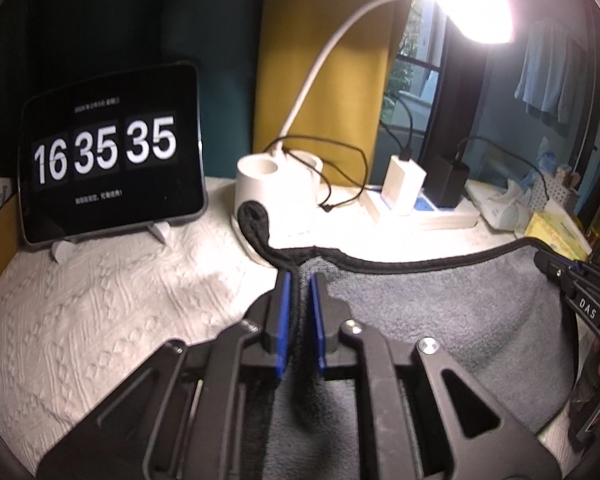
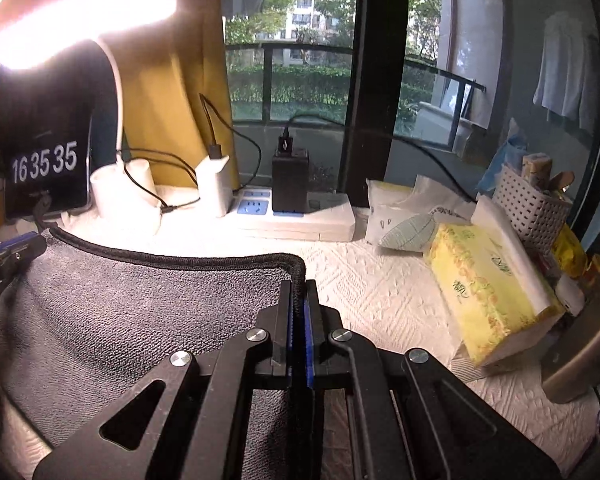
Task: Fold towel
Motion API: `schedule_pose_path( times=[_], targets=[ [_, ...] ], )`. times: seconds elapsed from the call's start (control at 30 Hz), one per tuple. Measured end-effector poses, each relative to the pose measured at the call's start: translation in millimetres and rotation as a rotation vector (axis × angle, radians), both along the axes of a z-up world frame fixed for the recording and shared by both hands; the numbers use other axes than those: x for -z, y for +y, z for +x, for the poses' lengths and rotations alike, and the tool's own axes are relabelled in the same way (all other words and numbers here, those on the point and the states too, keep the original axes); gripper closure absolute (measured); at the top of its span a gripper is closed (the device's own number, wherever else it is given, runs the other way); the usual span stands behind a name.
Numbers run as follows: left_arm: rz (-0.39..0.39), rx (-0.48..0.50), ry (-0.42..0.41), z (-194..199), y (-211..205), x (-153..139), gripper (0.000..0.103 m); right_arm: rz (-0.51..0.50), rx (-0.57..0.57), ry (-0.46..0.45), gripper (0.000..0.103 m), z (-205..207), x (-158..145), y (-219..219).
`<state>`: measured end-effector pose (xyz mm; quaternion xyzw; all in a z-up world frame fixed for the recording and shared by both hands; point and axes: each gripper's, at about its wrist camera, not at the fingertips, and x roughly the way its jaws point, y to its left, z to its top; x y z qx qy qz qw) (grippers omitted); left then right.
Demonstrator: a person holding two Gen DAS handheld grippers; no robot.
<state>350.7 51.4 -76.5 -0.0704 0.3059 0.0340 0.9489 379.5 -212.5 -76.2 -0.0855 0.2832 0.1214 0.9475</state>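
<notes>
Where claws (image 1: 299,280) (image 2: 299,286) pinch towel (image 1: 440,312) — pens-free lamp cup (image 1: 260,168)

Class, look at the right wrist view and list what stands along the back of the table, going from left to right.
Tablet clock → white lamp base → white charger → black adapter on the power strip → white tissue pack → yellow tissue box → perforated white basket.
</notes>
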Motion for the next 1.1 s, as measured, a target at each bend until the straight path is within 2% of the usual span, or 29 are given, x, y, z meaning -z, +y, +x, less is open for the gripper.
schedule_pose_path(
  times=[0.3, 0.6, 0.7, 0.9, 0.93, 1.0, 1.03, 1.07, 1.1],
  targets=[
    [-0.020, -0.013, 0.120, 21.7, 7.7, 20.5, 0.090, -0.053, 0.000, 0.097, 0.099, 17.7, 24.1, 7.6],
    [-0.028, -0.030, 0.175, 34.8, 10.1, 34.2, 0.087, -0.080, 0.007, 0.184, 0.099, 29.0, 37.1, 9.6],
    [-0.029, -0.047, 0.206, 40.0, 12.6, 39.7, 0.079, -0.088, 0.012, 0.222, 0.099, 34.2, 42.4, 10.1],
    [-0.016, -0.048, 0.218, 44.4, 8.5, 42.7, 0.076, -0.113, 0.020, 0.227, 0.096, 34.5, 43.6, 12.2],
    [-0.013, -0.050, 0.219, 44.0, 8.5, 42.2, 0.074, -0.115, 0.020, 0.226, 0.095, 34.4, 43.6, 12.6],
    [-0.011, -0.054, 0.218, 42.0, 9.4, 40.1, 0.061, -0.115, 0.027, 0.225, 0.090, 34.1, 43.2, 12.0],
    [-0.008, -0.068, 0.217, 40.1, 11.3, 38.4, 0.037, -0.113, 0.032, 0.224, 0.089, 34.1, 42.6, 11.0],
    [-0.015, -0.074, 0.207, 37.2, 13.8, 35.9, 0.019, -0.111, 0.033, 0.224, 0.087, 34.5, 42.4, 10.5],
    [-0.022, -0.076, 0.197, 35.1, 15.7, 33.8, 0.016, -0.109, 0.035, 0.224, 0.083, 34.5, 41.9, 9.8]
  ],
)
